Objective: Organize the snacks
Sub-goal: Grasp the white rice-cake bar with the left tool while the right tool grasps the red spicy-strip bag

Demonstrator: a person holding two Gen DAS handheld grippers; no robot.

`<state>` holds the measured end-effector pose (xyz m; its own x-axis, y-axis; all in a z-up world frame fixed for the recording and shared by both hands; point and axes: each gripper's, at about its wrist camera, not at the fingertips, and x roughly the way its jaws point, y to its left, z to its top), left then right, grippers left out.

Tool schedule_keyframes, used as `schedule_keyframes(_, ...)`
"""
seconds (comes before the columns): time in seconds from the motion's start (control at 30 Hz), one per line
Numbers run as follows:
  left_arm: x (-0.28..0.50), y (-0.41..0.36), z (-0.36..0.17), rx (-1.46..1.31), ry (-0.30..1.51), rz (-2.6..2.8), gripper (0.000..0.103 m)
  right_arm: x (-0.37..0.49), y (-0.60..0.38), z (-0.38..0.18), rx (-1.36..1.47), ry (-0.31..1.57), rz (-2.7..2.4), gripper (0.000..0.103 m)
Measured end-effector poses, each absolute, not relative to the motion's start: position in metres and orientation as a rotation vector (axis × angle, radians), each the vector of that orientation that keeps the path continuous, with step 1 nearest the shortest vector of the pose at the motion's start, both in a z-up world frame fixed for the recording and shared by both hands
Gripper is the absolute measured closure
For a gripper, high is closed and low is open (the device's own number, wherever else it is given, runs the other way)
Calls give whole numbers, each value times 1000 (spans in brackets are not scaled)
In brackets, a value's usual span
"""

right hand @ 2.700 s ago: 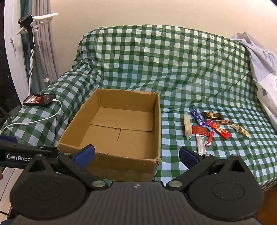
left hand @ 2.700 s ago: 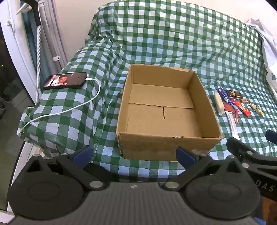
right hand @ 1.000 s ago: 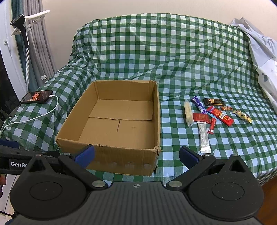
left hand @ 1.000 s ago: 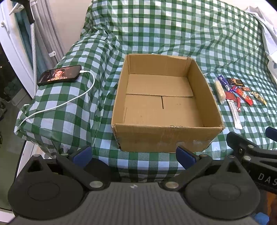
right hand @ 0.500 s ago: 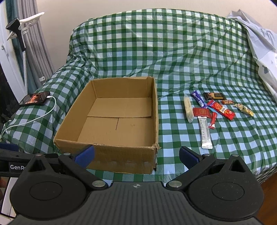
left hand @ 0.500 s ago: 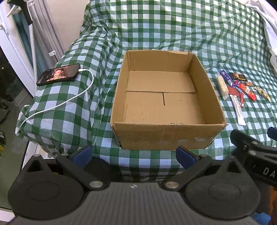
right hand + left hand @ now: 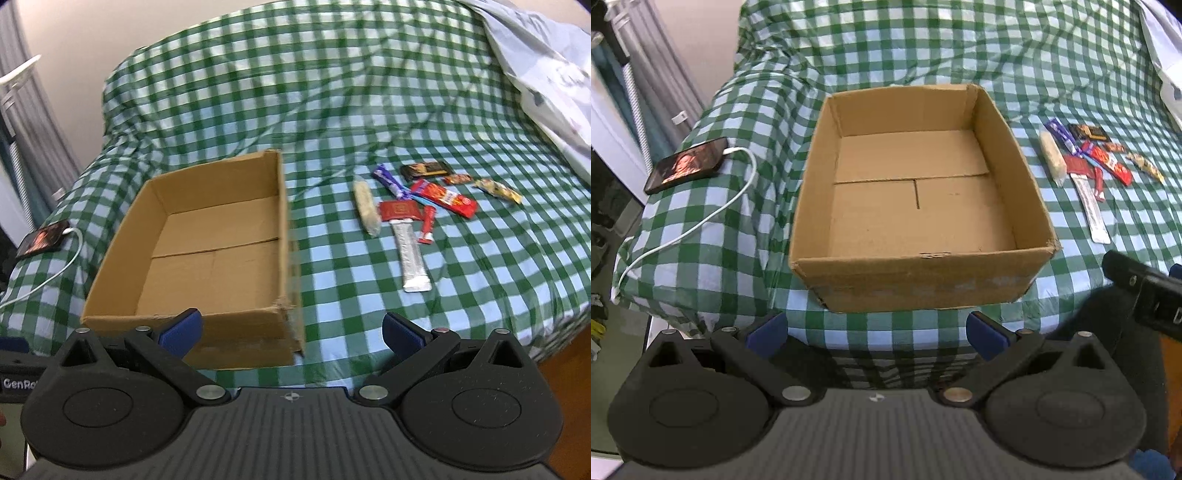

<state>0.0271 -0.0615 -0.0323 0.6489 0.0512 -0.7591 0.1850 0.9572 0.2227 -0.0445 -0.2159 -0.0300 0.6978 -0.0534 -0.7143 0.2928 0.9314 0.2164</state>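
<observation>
Two pairs of tongs fill the near edge of the views: the left tongs and the right tongs, each spread wide with nothing between its blue-tipped fingers. Just beyond them an open cardboard box sits near the front edge of a bed covered by a green-and-white checked sheet; its inside is bare. Right of the box, apart from it, the snacks lie in a loose cluster on the sheet: a long silver sachet nearest, then a small red stick, a flat red packet, a pale rice bar, a red bar, a purple wrapper, a yellow-wrapped candy, and farthest a dark chocolate bar. Left of the box, a phone with a lit screen lies on the sheet, a white cable plugged into it. A pale cloth lies at the far right.
</observation>
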Motion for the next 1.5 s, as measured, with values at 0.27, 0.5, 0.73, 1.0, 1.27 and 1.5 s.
schedule_keyframes(0.27, 42, -109, -41, 369, 939, -122, 0, -51, -270, -46, 424, 774, -317, 0)
schedule_keyframes(0.5, 82, -177, -37, 411, 958, -195, 0, -55, -332, -59, 487, 743, -447, 0)
schedule_keyframes(0.73, 152, -273, -56, 458, 991, -262, 0, -39, -415, -77, 482, 695, -563, 0)
schedule_keyframes(1.0, 261, -380, -141, 474, 1108, -326, 0, 64, -506, -134, 280, 825, -458, 0)
schedule_keyframes(1.27, 346, -396, -209, 348, 1209, -277, 0, 168, -560, -195, 179, 844, -293, 0)
schedule_keyframes(1.5, 375, -391, -247, 326, 1311, -219, 0, 218, -566, -234, 142, 879, -231, 0)
